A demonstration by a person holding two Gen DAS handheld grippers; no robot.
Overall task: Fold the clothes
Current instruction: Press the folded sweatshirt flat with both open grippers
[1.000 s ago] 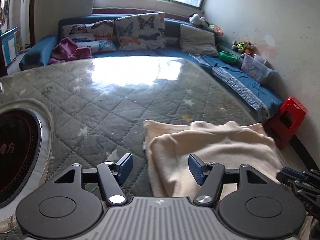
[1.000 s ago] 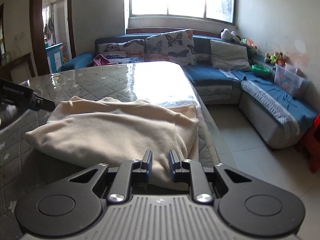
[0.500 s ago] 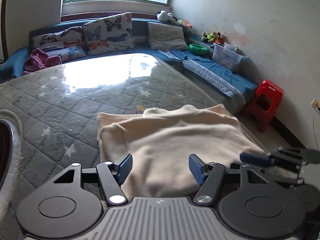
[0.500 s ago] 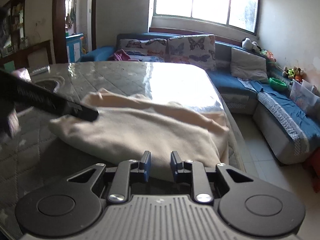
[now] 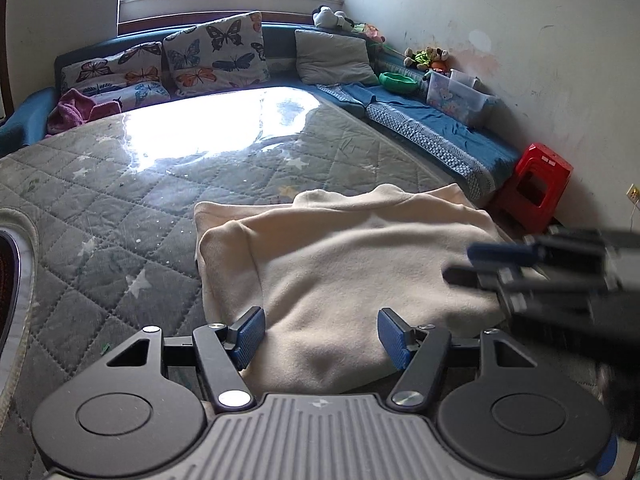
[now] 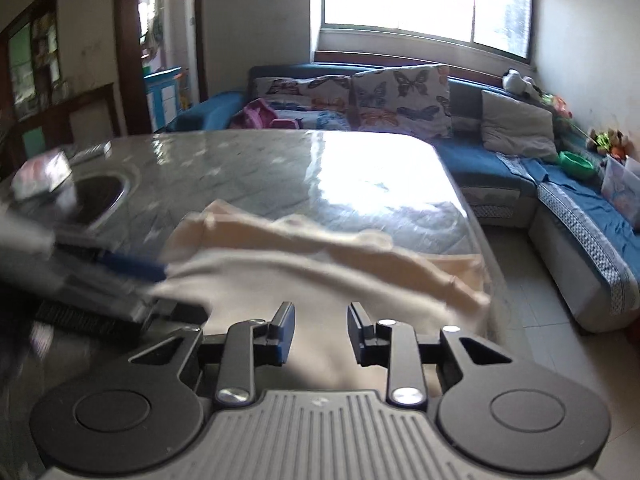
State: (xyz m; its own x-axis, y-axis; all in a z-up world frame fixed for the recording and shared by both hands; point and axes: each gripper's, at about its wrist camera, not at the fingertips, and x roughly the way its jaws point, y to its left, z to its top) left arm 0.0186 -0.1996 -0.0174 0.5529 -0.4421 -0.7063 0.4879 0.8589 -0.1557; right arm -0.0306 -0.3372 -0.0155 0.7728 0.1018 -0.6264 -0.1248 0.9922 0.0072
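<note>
Left tool (image 5: 321, 336) wide apart over cream garment (image 5: 360, 272), right tool (image 6: 321, 334) just been opening, empty, no legible writing.

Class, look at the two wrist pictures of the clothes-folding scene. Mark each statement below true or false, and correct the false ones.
1. A cream garment lies on the grey quilted table cover. True.
2. The left tongs are clamped on the garment. False: their blue pads stand wide apart over the cloth and press nothing.
3. A red stool stands on the floor by the wall. True.
4. The cushions on the blue sofa show a striped pattern. False: the butterfly cushions carry butterfly prints, and one grey cushion is plain.
5. The right tongs grip a sleeve. False: they have just been opening, and nothing is pinched between the pads.
</note>
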